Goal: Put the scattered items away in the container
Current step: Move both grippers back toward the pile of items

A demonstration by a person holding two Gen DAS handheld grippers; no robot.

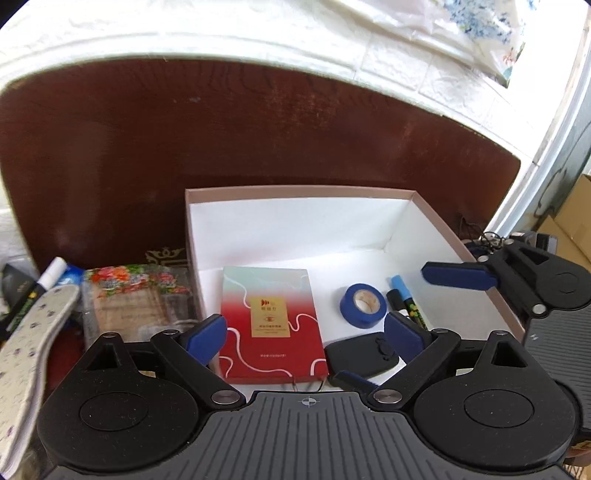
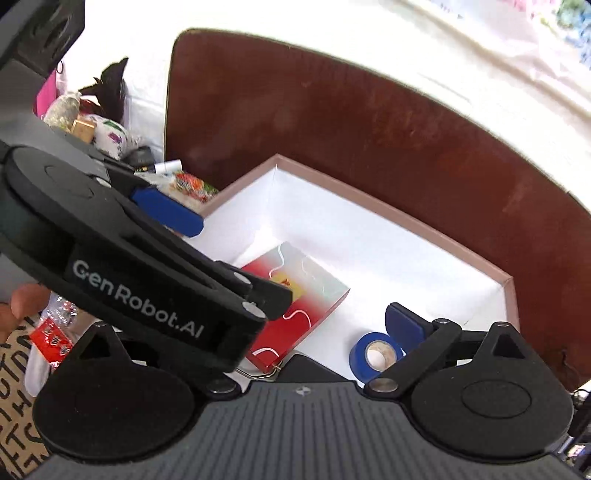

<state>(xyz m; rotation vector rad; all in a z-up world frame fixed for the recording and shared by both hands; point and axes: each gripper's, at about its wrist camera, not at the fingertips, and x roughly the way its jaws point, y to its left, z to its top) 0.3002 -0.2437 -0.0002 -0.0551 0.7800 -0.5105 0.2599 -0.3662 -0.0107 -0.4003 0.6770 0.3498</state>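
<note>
An open white box with a pink rim stands on a dark brown table. Inside lie a red and pale notebook, a blue tape roll, a blue-capped marker and a black flat object. My left gripper is open and empty, its fingers straddling the notebook above the box's near edge. My right gripper is open over the box; its right fingertip shows, and the left gripper's body hides its left finger.
Left of the box lie a clear floral packet, a patterned insole, and a white-capped marker. More clutter sits at the far left. A white brick wall backs the table.
</note>
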